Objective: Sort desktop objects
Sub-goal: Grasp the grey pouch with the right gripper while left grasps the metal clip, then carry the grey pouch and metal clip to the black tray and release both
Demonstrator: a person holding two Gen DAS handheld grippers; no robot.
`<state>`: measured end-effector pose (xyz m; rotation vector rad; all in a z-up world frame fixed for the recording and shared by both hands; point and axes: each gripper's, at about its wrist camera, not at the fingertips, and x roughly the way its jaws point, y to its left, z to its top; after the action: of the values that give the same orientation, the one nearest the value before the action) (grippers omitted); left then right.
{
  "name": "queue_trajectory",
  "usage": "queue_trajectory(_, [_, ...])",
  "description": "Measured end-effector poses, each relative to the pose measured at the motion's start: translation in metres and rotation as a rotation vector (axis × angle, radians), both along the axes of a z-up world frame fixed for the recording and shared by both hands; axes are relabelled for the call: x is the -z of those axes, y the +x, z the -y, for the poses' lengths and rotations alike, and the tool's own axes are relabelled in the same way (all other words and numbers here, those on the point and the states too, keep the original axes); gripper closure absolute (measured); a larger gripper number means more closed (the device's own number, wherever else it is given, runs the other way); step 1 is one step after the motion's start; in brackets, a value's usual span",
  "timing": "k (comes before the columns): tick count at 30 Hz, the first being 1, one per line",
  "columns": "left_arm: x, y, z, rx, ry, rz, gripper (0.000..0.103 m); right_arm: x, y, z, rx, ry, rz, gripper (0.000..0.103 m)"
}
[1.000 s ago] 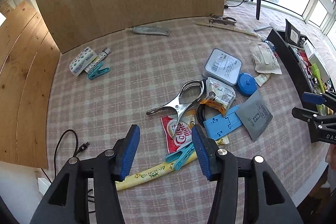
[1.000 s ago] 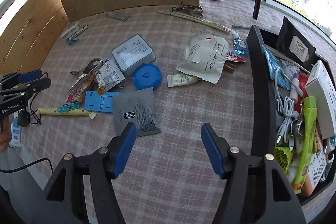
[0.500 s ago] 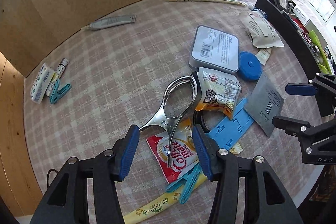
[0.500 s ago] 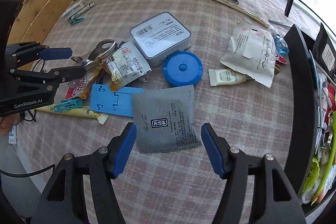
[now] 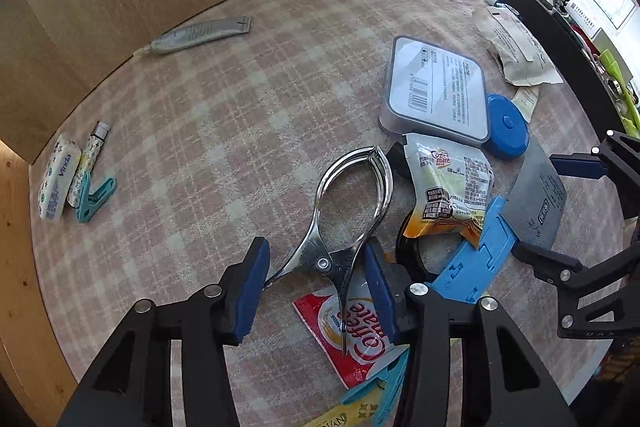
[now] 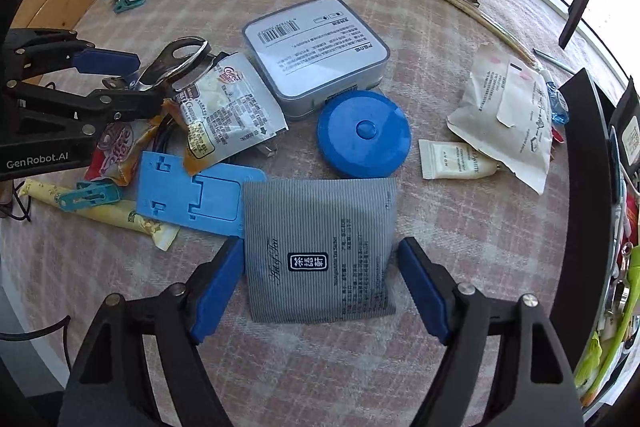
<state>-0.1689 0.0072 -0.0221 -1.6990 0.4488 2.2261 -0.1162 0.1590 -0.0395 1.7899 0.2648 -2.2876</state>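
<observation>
The left tongs [image 5: 314, 281] are closing around the pivot of the metal clamp [image 5: 346, 211], which lies between their blue pads on the worktop [image 5: 224, 131], not yet pinched. The right tongs [image 6: 320, 285] are opening, straddling the grey tea sachet [image 6: 320, 247] lying flat between them; a blue phone stand [image 6: 192, 197] sits just left.

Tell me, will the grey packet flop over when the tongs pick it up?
Probably a bit: the grey packet looks thin and flat, so its free end may droop. It seems light, like a small sachet. Its ribbed wrapper might slide between the right tongs' opening pads.
</observation>
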Motion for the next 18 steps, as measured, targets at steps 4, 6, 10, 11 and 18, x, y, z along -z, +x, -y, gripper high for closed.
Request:
queue_trajectory(4, [0.0, -0.005, 0.003, -0.027, 0.023, 0.005, 0.07, -0.002, -0.001, -0.005, -0.01, -0.01, 0.007, 0.026])
queue_trajectory(6, [0.0, -0.008, 0.005, -0.056, 0.023, 0.005, 0.074, -0.003, 0.0, -0.006, -0.024, -0.007, 0.004, 0.03])
queue_trajectory(10, [-0.001, -0.015, 0.011, -0.113, 0.034, -0.002, 0.074, -0.006, 0.0, -0.012, -0.027, -0.003, -0.004, 0.037])
queue_trajectory(11, [-0.001, -0.016, 0.012, -0.126, 0.037, -0.004, 0.074, -0.008, 0.0, -0.014, -0.024, -0.004, -0.006, 0.042])
queue_trajectory(18, [-0.004, -0.011, 0.019, -0.173, 0.041, -0.023, 0.074, -0.016, -0.005, -0.037, 0.036, -0.043, 0.001, 0.069])
